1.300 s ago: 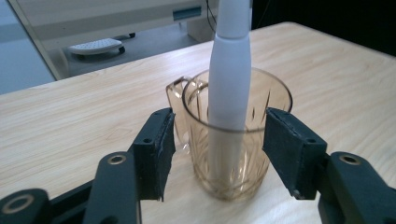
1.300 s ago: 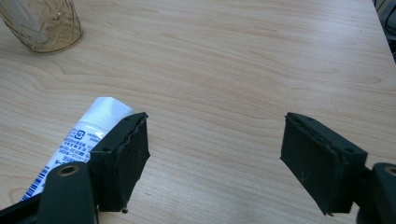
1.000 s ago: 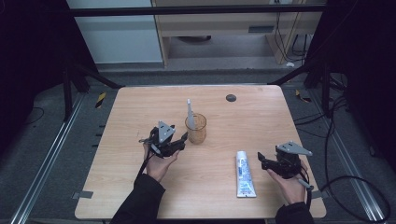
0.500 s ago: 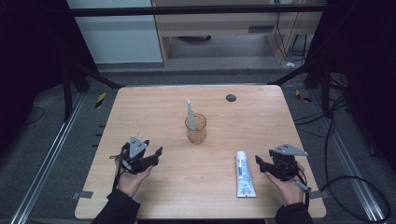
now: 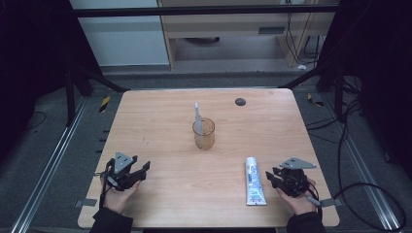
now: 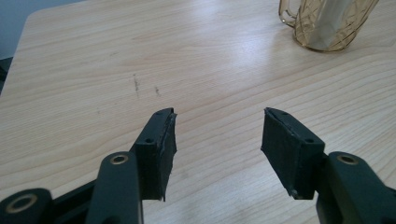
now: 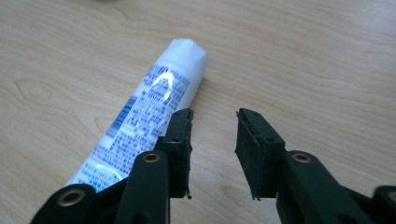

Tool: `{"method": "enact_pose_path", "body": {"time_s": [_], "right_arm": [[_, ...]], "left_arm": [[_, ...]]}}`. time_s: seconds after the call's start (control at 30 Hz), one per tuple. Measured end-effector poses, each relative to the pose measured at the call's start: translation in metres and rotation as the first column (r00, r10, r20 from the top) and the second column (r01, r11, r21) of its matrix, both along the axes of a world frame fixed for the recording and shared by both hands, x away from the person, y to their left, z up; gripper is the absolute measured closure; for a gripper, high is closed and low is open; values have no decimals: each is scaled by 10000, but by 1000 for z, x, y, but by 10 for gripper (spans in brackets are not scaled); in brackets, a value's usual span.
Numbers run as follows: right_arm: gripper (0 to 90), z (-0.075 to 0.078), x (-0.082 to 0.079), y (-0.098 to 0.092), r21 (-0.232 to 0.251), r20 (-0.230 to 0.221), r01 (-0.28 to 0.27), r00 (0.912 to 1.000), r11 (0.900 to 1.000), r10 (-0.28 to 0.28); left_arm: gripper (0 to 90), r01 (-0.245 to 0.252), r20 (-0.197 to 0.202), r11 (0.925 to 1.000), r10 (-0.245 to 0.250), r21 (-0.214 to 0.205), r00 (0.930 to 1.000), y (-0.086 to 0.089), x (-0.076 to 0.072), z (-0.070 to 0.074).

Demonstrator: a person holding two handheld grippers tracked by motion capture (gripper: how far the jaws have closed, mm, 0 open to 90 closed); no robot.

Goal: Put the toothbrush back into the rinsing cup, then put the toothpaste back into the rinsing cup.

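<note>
Your right claw [image 7: 214, 122] partly closed, empty, jaws just narrowing; tube [image 7: 148, 109] just left, long axis along jaws. Left claw [image 5: 127, 173] released, far.

Pale, light-brown wooden tabletop [image 5: 160, 121] with fine darker grain lines and a few small dark scuff marks. On it, amber, see-through plastic cup [image 5: 204, 133] cut with a criss-cross diamond pattern, holding a whitish-grey slim upright item [image 5: 197, 116]. Beyond the cup, small dark round disc [image 5: 240, 101]. Nearer than the cup, white squeeze tube [image 5: 254, 181] printed with blue blocks of small text and a barcode. Matt black jaws on both the left gripper [image 5: 143, 169] and the right gripper [image 5: 270, 175], brass-coloured rivets, grey top plates.
</note>
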State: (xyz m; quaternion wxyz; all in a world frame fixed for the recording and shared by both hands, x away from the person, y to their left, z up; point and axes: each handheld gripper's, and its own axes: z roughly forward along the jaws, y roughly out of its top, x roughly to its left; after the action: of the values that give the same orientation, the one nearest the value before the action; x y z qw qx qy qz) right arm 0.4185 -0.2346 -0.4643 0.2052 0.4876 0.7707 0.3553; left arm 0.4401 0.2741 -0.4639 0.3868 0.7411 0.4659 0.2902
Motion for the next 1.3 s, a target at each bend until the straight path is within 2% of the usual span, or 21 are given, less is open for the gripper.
{"method": "enact_pose_path", "body": {"time_s": [0.2,0.37,0.7,0.87,1.0,1.07,1.3], "right_arm": [[744,-8,-4,4,-272,-418,-340,9986,9991,329],[752,-16,-9,5,-320,-700,-512,9963,9982,489],[763,-23,-12,9,-399,-1091,-831,9909,9957,783],[794,-25,-12,14,-542,-1142,-1085,9882,9926,1017],[820,-25,-12,15,-423,-1142,-1180,9871,9921,1125],[830,-25,-13,16,-191,-1210,-1336,9840,9908,1304],[836,-29,-14,29,-166,-1393,-1786,9747,9838,1746]], "left_arm": [[465,-389,-61,9992,390,99,9992,10,0,0],[467,-631,-154,9979,632,121,9979,14,0,-2],[468,-637,-210,9979,639,105,9977,16,1,-2],[472,-563,-240,9983,567,155,9981,14,1,-3],[480,-532,-283,9984,537,203,9982,13,1,-3],[483,-525,-325,9984,531,192,9981,13,2,-3],[488,-471,-341,9986,480,245,9983,11,2,-3]]}}
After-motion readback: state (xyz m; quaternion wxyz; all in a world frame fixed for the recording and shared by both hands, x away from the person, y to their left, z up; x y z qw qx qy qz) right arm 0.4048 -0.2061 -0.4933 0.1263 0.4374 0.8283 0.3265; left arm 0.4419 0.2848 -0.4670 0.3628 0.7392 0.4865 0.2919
